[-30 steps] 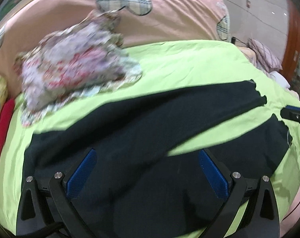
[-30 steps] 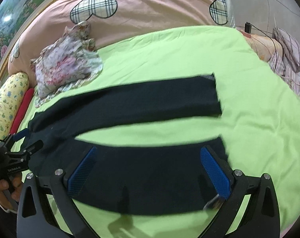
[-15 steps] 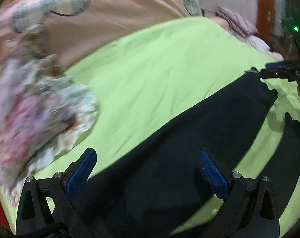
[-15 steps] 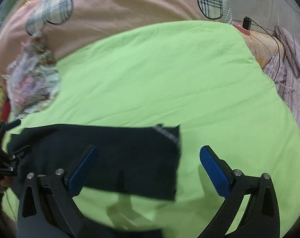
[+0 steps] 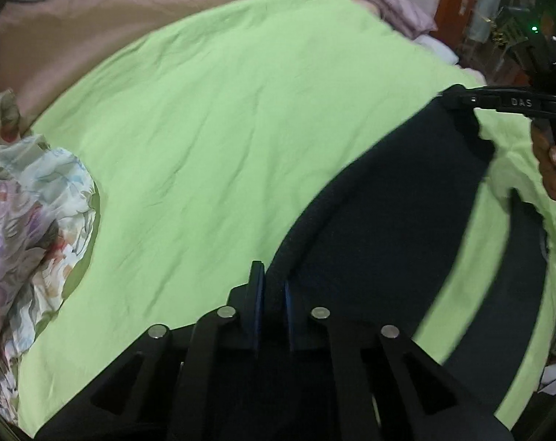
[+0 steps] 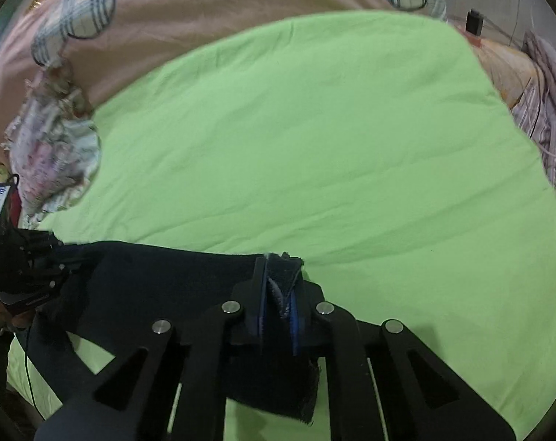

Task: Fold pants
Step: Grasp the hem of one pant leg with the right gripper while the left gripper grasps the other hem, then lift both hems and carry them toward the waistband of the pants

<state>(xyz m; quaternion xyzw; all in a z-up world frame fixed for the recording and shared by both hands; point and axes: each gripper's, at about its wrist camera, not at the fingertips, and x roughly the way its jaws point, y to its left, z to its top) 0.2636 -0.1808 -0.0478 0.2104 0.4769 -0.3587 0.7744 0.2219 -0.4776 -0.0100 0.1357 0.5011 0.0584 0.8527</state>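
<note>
Black pants (image 5: 388, 213) lie spread on a light green sheet (image 5: 211, 117). My left gripper (image 5: 272, 286) is shut on the waist end of the far pant leg's edge. My right gripper (image 6: 279, 286) is shut on the cuff of the same far leg (image 6: 167, 275). In the left wrist view the right gripper (image 5: 458, 97) shows at the far right, pinching the cuff. In the right wrist view the left gripper (image 6: 31, 268) shows at the far left on the waist. The near leg (image 5: 505, 294) lies flat below.
A floral cloth (image 5: 24, 220) (image 6: 53, 154) lies bunched at the left of the sheet. A pink duvet with plaid hearts (image 6: 204, 11) runs along the back. Striped bedding and cables (image 6: 549, 110) lie off the right edge.
Both grippers went from wide open above the pants to shut on the far leg, left at the waist end, right at the cuff. Both cameras dropped closer to the bed.
</note>
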